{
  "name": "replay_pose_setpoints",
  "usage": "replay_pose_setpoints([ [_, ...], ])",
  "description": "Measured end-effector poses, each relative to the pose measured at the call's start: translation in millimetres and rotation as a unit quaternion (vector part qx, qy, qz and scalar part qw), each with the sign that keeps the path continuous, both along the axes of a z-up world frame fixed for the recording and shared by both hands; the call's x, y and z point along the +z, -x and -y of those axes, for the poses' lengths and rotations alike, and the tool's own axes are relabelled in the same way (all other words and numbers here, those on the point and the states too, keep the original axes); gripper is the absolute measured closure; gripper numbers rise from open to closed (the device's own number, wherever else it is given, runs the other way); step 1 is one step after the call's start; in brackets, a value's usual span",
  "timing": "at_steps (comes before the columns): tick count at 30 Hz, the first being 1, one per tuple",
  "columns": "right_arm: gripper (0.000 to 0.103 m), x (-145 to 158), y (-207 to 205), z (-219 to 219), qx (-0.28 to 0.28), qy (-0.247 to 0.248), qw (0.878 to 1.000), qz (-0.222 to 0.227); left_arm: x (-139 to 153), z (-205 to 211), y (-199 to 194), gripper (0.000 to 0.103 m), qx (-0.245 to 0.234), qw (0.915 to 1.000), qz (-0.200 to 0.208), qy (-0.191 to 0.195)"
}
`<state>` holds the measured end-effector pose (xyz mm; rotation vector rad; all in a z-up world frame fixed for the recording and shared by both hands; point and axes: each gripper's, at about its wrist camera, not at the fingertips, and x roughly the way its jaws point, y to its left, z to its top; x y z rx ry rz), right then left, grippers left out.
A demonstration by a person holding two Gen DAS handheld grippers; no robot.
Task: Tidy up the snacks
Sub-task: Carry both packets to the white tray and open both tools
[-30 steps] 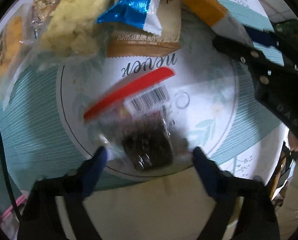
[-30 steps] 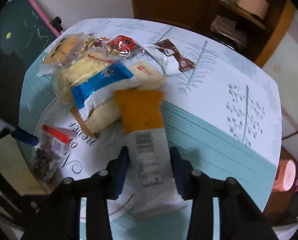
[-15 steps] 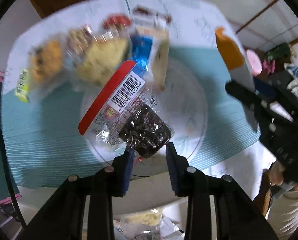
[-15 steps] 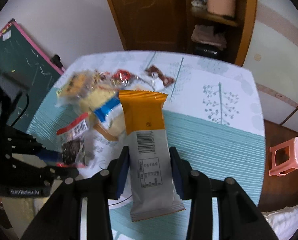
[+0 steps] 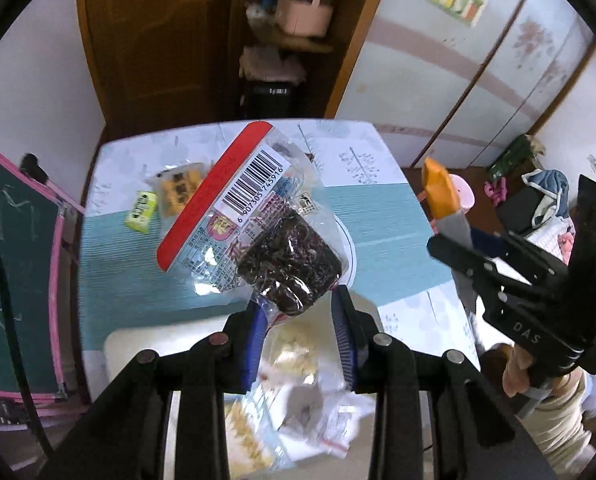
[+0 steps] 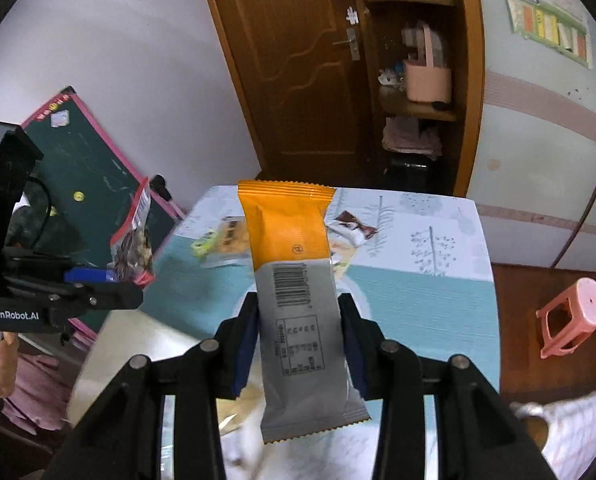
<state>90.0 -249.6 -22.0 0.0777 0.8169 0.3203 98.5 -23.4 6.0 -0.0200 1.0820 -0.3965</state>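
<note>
Presently mid-carry: left gripper pinches one clear bag of dark dried fruit, frame centre; right gripper clamps one orange-and-grey bar. Both are held above the table. Next, likely: lowering each into the container at lower frame. Several snacks remain on the table.

Two grippers up, left gripper and right gripper. One red-topped clear snack bag, one orange-and-grey wrapped bar, one pink stool far right.
</note>
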Motion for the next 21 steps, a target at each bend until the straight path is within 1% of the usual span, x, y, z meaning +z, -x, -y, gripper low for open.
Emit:
replay_pose_setpoints([
  [2,0.064,5.8,23.0,-12.9,0.000,-0.015,1.000,0.001,9.0,-12.2,25.1,0.073,-0.005,0.9998,0.019,0.003],
  [6,0.064,10.2,62.6,-37.8,0.000,-0.045,0.999,-0.002,12.1,-20.3,63.8,0.073,-0.012,0.9987,0.049,-0.005],
  [8,0.064,7.1,78.5,-47.3,-0.003,-0.063,0.998,-0.007,9.0,-23.3,79.0,0.073,-0.015,0.9980,0.060,-0.013],
  [11,0.064,-3.0,91.6,-56.4,-0.008,-0.090,0.995,-0.032,-2.3,-22.6,95.7,0.073,-0.012,0.9967,0.072,-0.035],
  [15,0.064,-21.1,99.7,-70.5,-0.010,-0.088,0.994,-0.066,-23.7,-19.5,111.3,0.072,-0.010,0.9946,0.080,-0.066],
  [18,0.063,-26.5,107.8,-79.1,-0.009,-0.072,0.995,-0.068,-39.2,-16.0,113.2,0.072,-0.001,0.9927,0.082,-0.088],
  [21,0.063,-29.1,116.5,-86.0,-0.012,-0.053,0.996,-0.066,-54.3,-18.3,114.2,0.072,0.007,0.9928,0.073,-0.095],
])
